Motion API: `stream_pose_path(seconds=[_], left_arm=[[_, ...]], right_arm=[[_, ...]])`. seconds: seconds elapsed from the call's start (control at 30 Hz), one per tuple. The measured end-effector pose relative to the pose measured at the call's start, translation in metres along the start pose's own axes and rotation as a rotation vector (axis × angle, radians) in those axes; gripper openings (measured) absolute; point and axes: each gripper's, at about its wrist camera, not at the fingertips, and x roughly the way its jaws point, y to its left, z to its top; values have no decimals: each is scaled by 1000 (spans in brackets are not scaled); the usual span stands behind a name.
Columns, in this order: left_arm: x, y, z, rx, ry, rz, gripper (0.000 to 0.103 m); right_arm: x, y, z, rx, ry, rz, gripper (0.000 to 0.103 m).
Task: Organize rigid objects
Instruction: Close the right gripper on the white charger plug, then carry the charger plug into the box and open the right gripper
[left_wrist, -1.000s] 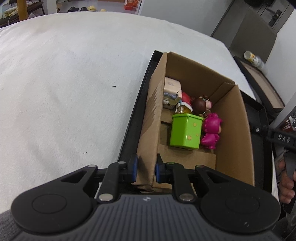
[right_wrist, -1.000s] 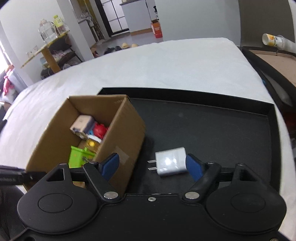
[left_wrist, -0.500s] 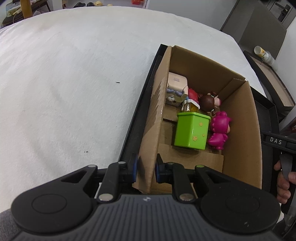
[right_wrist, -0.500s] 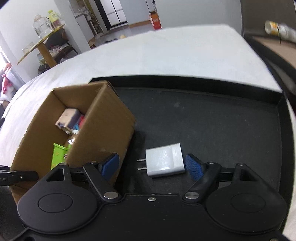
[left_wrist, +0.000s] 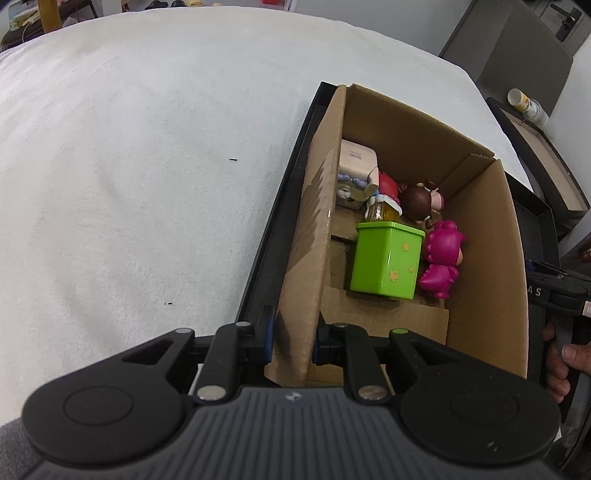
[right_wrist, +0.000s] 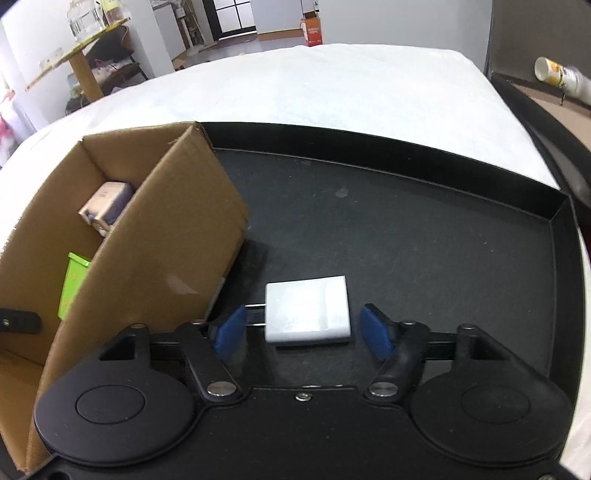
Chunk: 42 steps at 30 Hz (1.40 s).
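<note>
— What shows from the left wrist?

— The left gripper (left_wrist: 291, 339), jaws pinching the near wall of the cardboard box (left_wrist: 480, 258). Inside: a glossy green tub (left_wrist: 388, 262) with yellow stars, a magenta figurine (left_wrist: 441, 258), a brown-haired doll (left_wrist: 419, 201), a small jar (left_wrist: 382, 210), a pale blocky toy (left_wrist: 356, 160).

— And the right wrist?

— Only there: a smooth white charger plug (right_wrist: 306, 314) flat on the matte black tray (right_wrist: 406, 229), just beside the box, between the right gripper's (right_wrist: 301, 332) spread jaws, untouched. The tray sits on a white-clothed bench (right_wrist: 351, 81).
</note>
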Motion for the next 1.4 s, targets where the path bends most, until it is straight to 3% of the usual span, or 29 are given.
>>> stream_pose_path(seconds=[0.1, 0.57, 0.77, 1.0, 1.4], left_arm=[[-3, -1, -2, 17, 2, -7, 18], [-13, 3, -5, 19, -27, -28, 17], [-17, 5, -7, 27, -41, -37, 17], [-18, 9, -7, 22, -48, -56, 18], [-17, 12, -7, 18, -52, -70, 18]], right_arm=[[-5, -2, -1, 16, -6, 7, 48], [-35, -20, -16, 143, -1, -55, 47], [-45, -11, -8, 151, -7, -82, 47], [-59, -12, 5, 219, -13, -41, 47], [-84, 14, 36, 160, -72, -52, 47]])
